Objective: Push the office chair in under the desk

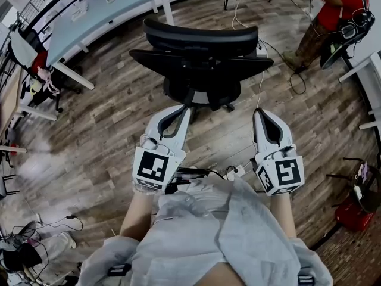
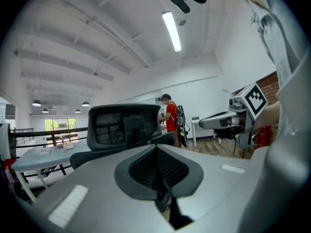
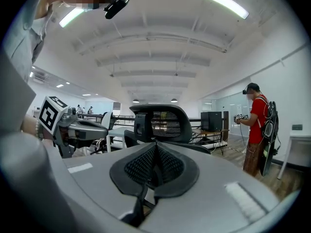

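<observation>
Left gripper [image 1: 181, 114]: jaws pressed together, nothing between them. Right gripper [image 1: 262, 115]: the same, closed and empty. I held the two side by side, pointing almost level, tips touching nothing.

The office chair [image 1: 199, 52] stood just ahead of both sets of tips, backrest turned toward me. I could see no contact. The desk [image 1: 101, 11] lay beyond the chair and off to the left of my tips, well apart from the chair, with bare wood floor [image 1: 107, 124] between them.

Step, as I judged it: approach only, push not yet begun. The next move seemed to call for setting both closed tips on the backrest, one either side of centre, then driving forward and leftward toward the desk. Uneven pressure would likely swivel the seat instead of rolling it.

A white cable [image 1: 260, 82] ran on the floor ahead of my right tips, beside the chair's base. A castor might catch it.
</observation>
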Demonstrator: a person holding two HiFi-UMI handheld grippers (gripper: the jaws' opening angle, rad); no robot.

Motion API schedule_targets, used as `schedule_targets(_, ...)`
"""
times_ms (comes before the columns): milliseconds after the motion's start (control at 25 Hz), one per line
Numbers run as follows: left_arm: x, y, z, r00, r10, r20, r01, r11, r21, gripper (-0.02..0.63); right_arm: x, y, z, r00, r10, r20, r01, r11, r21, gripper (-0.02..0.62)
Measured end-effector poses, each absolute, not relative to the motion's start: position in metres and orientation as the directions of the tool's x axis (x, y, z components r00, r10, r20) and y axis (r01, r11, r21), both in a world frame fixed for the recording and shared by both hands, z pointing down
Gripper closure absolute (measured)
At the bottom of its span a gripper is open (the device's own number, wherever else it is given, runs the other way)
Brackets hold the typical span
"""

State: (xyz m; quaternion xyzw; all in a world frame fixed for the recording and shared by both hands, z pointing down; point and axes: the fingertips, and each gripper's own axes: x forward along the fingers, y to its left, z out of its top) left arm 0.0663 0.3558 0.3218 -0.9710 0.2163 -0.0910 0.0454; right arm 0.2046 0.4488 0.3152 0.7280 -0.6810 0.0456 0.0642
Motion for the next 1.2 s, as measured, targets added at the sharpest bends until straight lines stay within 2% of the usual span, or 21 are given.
schedule_targets(520, 0.064, 0.379, 0.325, 0.848, -0.509, 0.145, -0.492, -0.859, -0.142, 0.603, 0.209, 0.462, 0.326, -0.042, -0.982, 0.183, -0.995, 0.058, 0.084, 0.588)
schedule_targets(800, 0.056, 0.354, 0.322, 0.824, -0.553, 0.128, -0.533, -0.831, -0.161, 0.603, 0.224, 0.447, 0.328, -0.030, -0.981, 0.193, -0.991, 0.055, 0.125, 0.588)
schedule_targets(1000, 0.062, 0.323, 0.321, 0.842, -0.524, 0.130, -0.495, -0.845, -0.201, 0.601, 0.240, 0.420, 0.331, 0.001, -0.979, 0.204, -0.981, 0.039, 0.191, 0.583)
schedule_targets(1200, 0.066, 0.281, 0.320, 0.842, -0.516, 0.155, -0.475, -0.846, -0.241, 0.582, 0.260, 0.388, 0.329, 0.045, -0.975, 0.216, -0.965, 0.014, 0.261, 0.539)
